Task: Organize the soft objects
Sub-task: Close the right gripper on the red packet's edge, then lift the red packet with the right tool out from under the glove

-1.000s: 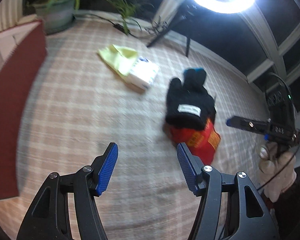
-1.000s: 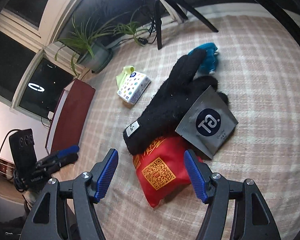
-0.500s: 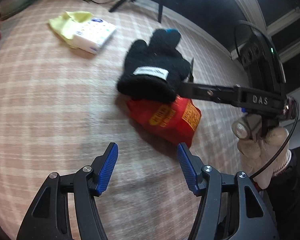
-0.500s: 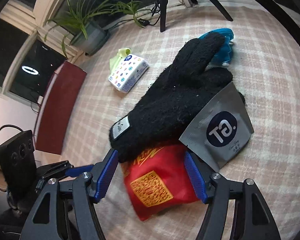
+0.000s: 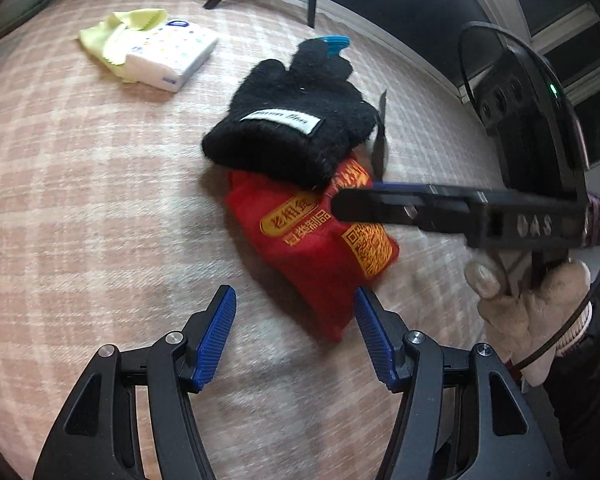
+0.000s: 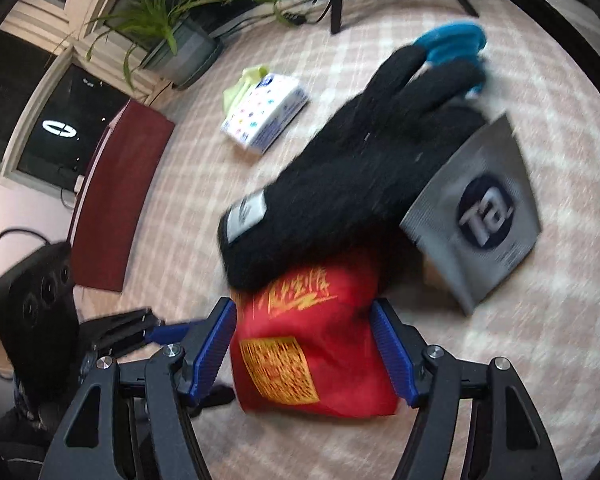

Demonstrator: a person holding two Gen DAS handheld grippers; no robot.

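The right gripper (image 6: pixel 304 350) has its fingers spread wide around the red pouch (image 6: pixel 312 344), which lies on the checked table (image 5: pixel 80 200) under a black glove (image 6: pixel 352 188), while the left gripper (image 5: pixel 294 336) hovers beside it, also wide.

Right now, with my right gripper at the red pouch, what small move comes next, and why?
Probably close the right gripper on the red pouch: its open fingers already sit either side of the pouch. Grip low, since the black glove lies across the pouch's far end. The left gripper is open and short of it.
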